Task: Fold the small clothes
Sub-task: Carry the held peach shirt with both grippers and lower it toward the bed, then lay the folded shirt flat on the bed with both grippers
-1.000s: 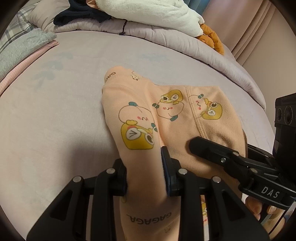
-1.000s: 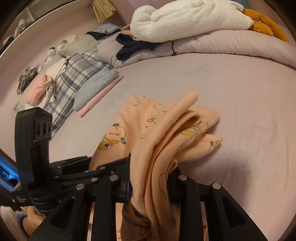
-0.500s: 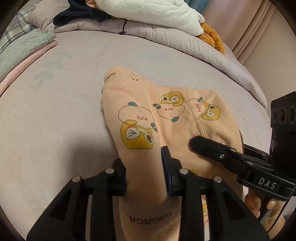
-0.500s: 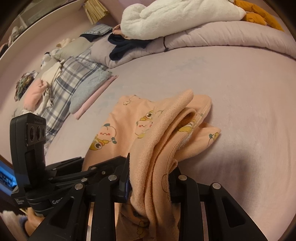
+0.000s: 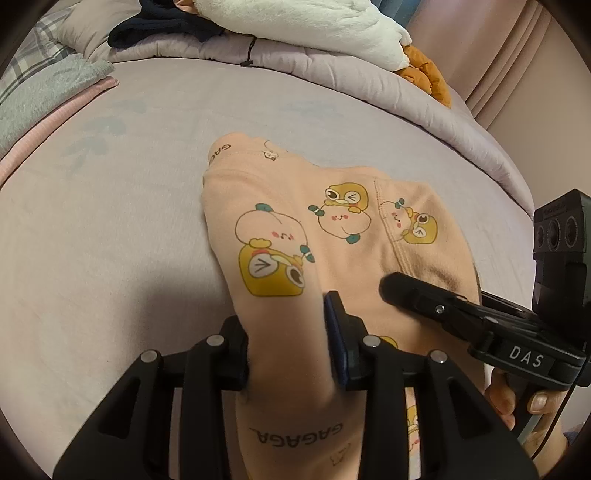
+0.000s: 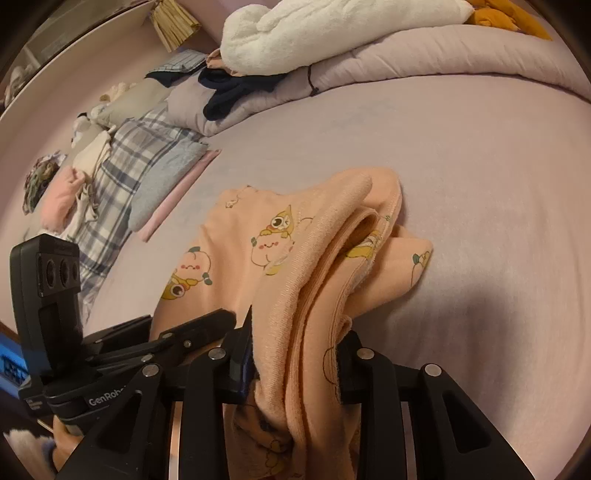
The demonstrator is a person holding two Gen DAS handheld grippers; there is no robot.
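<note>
Small peach pants (image 5: 317, 236) with cartoon prints lie on a lilac bedsheet (image 5: 110, 221). My left gripper (image 5: 291, 350) is shut on a leg end printed GAGAGA. My right gripper (image 6: 295, 354) is shut on the bunched waistband edge of the same pants (image 6: 314, 266), with layers of cloth rising between its fingers. The right gripper also shows in the left wrist view (image 5: 461, 314), just right of the left one. The left gripper shows in the right wrist view (image 6: 166, 339) at the lower left.
A rolled lilac duvet (image 5: 332, 70) with a white fluffy blanket (image 5: 306, 22) and a dark garment (image 5: 162, 26) lies along the far side. Folded plaid, grey and pink cloths (image 6: 140, 177) lie at the left. An orange plush (image 5: 424, 70) sits at the far right.
Both grippers keep their hold on the pants. The right gripper has shifted slightly, and the view of the pants has moved a little.
</note>
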